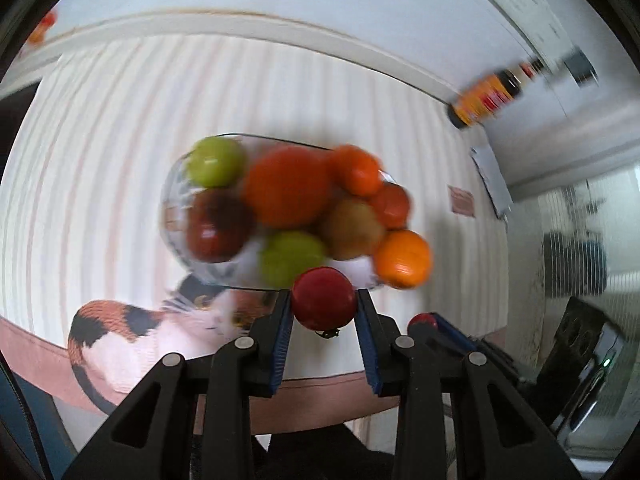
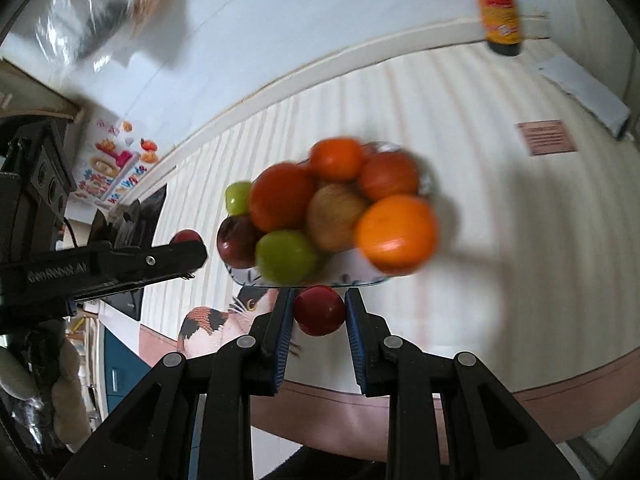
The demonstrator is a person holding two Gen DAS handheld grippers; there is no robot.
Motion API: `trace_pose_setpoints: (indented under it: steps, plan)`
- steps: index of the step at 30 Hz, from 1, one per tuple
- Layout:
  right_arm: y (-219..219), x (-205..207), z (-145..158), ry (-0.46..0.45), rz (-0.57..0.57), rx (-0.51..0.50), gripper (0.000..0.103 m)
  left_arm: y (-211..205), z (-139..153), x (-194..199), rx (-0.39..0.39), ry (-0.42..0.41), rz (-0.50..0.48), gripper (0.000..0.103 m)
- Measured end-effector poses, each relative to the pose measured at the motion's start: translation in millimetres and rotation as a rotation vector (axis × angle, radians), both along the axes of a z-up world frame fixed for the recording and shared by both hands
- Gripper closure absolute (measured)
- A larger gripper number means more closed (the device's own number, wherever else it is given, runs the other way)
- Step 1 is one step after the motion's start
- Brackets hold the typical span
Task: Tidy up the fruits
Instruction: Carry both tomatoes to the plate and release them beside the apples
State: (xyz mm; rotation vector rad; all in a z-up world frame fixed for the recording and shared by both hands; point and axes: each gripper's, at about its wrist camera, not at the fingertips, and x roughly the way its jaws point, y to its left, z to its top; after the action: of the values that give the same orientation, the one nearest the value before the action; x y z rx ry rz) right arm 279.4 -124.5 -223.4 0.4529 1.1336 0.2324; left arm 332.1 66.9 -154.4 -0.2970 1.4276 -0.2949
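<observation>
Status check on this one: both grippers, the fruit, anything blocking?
Left gripper shut on red fruit. Right gripper shut on second red fruit. Glass bowl piled full. Nothing blocking.

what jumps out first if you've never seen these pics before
A clear glass bowl heaped with oranges, green apples and dark red apples sits mid-table on the striped cloth. Nearest each camera, a small red round fruit is pinched between blue-padded black fingers: one in the left gripper, another in the right gripper. A calico cat picture shows at the cloth's near edge, and a dark bottle with an orange label stands at the far side.
</observation>
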Motion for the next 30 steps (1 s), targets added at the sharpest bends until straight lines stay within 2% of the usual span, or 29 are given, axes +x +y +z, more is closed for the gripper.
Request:
trace_pose_setpoints:
  steps: [2, 6, 9, 14, 20, 30]
  plan:
    - [18, 3, -11, 0.020, -0.004, 0.006, 0.075, 24, -11, 4, -0.052, 0.033, 0.049, 0.075]
    - [51, 9, -34, 0.052, -0.010, 0.031, 0.075, 45, -26, 14, -0.082, 0.052, 0.082, 0.075]
    - [68, 16, -48, 0.076, -0.030, 0.087, 0.075, 67, -29, 19, -0.109, 0.060, 0.104, 0.075]
    - [96, 24, -61, 0.060, -0.065, 0.091, 0.075, 99, -38, 36, -0.139, 0.063, 0.132, 0.075]
    - [124, 33, -72, 0.037, -0.104, 0.052, 0.075, 105, -65, 62, -0.180, 0.108, 0.099, 0.075]
    - [155, 47, -77, 0.010, -0.134, -0.026, 0.075, 106, -96, 81, -0.158, 0.153, 0.034, 0.074]
